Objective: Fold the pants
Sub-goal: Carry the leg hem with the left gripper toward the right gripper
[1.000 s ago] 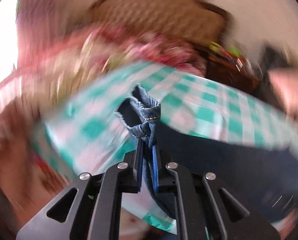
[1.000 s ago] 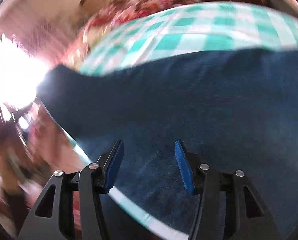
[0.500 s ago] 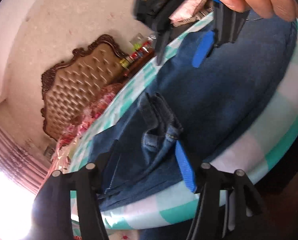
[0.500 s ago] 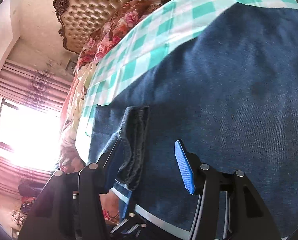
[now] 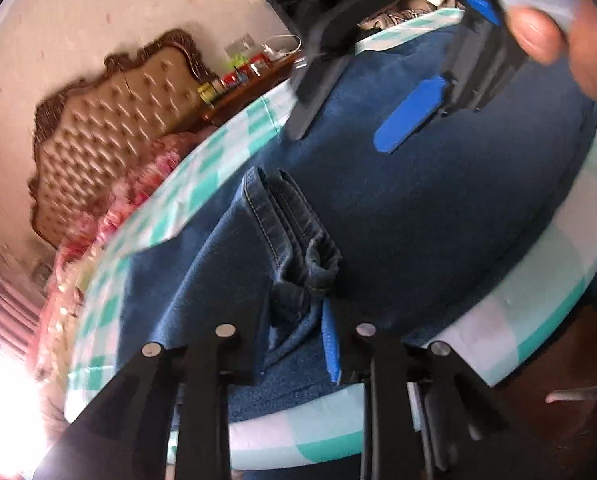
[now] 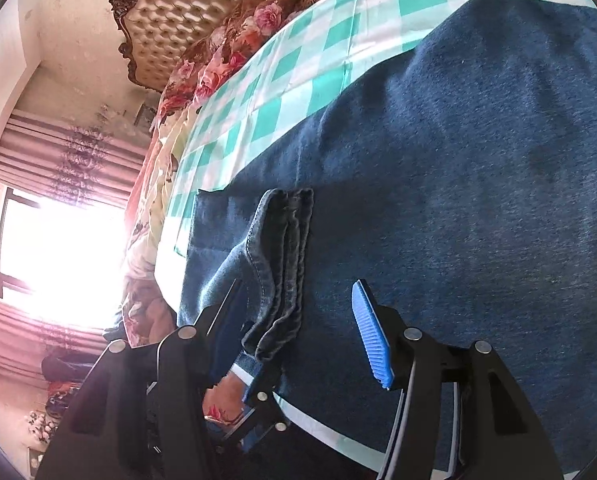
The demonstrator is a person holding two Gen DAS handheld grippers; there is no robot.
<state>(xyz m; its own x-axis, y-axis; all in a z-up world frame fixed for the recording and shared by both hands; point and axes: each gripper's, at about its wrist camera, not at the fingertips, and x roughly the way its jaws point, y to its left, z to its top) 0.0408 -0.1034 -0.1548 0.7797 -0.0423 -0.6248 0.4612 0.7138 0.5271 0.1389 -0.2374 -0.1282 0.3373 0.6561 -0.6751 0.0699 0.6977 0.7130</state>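
while the left gripper [image 5: 294, 332] closes its jaws around the bunched hem of the pants [image 5: 438, 208], the step in hand looks like re-gripping a leg end partway through a fold. the pants lie spread over the green-checked tabletop [image 5: 510, 332], dark denim covering most of it, with the stitched hem [image 6: 282, 264] lying doubled on top near the front edge. in the left wrist view the cloth sits between the narrowing jaws, though i cannot tell whether the pads already press on it. the right gripper [image 6: 298, 320] stands about half open, its blue pad clear of the cloth on one side and the hem just inside the other finger; it holds nothing. seen from the left wrist, that same gripper hangs above the broad part of the pants, a hand [image 5: 558, 28] wrapped on its handle.

next, i judge, the left jaws must finish biting on all the hem's layers, then the right should take a matching spot so both can carry the edge across evenly.
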